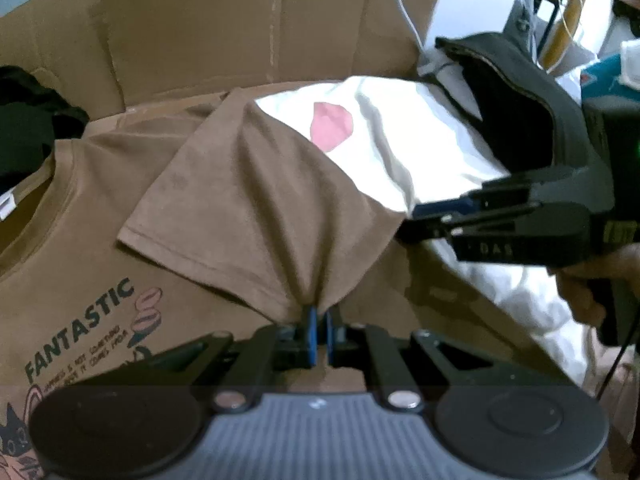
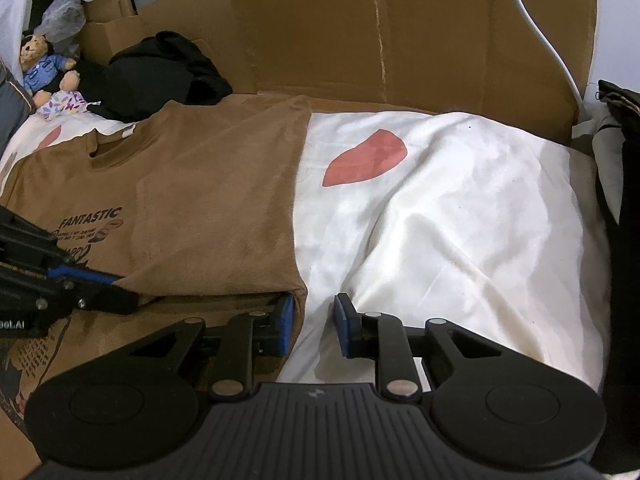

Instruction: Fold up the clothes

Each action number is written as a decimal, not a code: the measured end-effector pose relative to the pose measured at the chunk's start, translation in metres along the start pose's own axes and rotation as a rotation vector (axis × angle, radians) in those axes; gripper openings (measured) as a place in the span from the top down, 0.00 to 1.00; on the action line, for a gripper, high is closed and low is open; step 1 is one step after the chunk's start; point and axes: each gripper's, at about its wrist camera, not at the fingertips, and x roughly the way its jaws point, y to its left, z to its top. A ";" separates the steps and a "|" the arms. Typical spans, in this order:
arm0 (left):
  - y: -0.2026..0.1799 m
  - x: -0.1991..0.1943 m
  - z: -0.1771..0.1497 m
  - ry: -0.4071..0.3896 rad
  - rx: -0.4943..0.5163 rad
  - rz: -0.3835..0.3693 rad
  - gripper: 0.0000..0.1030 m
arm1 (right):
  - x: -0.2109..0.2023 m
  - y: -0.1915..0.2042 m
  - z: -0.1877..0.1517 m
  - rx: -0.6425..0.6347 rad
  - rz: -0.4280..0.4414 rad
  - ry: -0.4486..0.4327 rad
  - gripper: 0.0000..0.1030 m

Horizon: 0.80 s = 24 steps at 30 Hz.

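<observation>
We have a brown cotton T-shirt with a "FANTASTIC" print [image 2: 208, 200] lying chest-up on a bed, over a white sheet with pink patches [image 2: 440, 208] and partly over flattened brown cardboard [image 2: 400, 32]. Its collar points away from us toward the cardboard, so its long axis runs from the collar down to a hem that is out of view near us.

The left gripper [image 1: 319, 334] has its jaws clenched on a pinch of the shirt's sleeve edge, lifting it so the sleeve [image 1: 256, 208] fans up and leans inward over the chest. The right gripper [image 2: 316, 322] has its jaws spread, one pad touching the shirt's folded side edge, the other over the sheet; it grips nothing.

We judge the step in hand to be the lengthwise side fold: the right-hand side already lies turned in with a straight edge along the sheet. What comes next seems to call for laying the held sleeve flat on the body, keeping that edge parallel to the long axis, and flattening the gathered creases at the pinch.

A crumpled black garment [image 2: 160, 72] and a small teddy bear in a blue shirt [image 2: 40, 64] lie beyond the collar.
</observation>
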 end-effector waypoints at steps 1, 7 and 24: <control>0.000 0.002 0.000 0.006 0.001 0.003 0.95 | 0.000 0.000 0.000 -0.001 0.000 0.000 0.76; 0.007 0.002 -0.002 0.027 -0.028 -0.004 0.87 | -0.004 -0.004 0.001 0.000 0.023 0.014 0.76; 0.066 -0.028 -0.004 -0.015 -0.220 0.050 0.69 | -0.045 -0.014 0.014 0.049 0.065 -0.043 0.75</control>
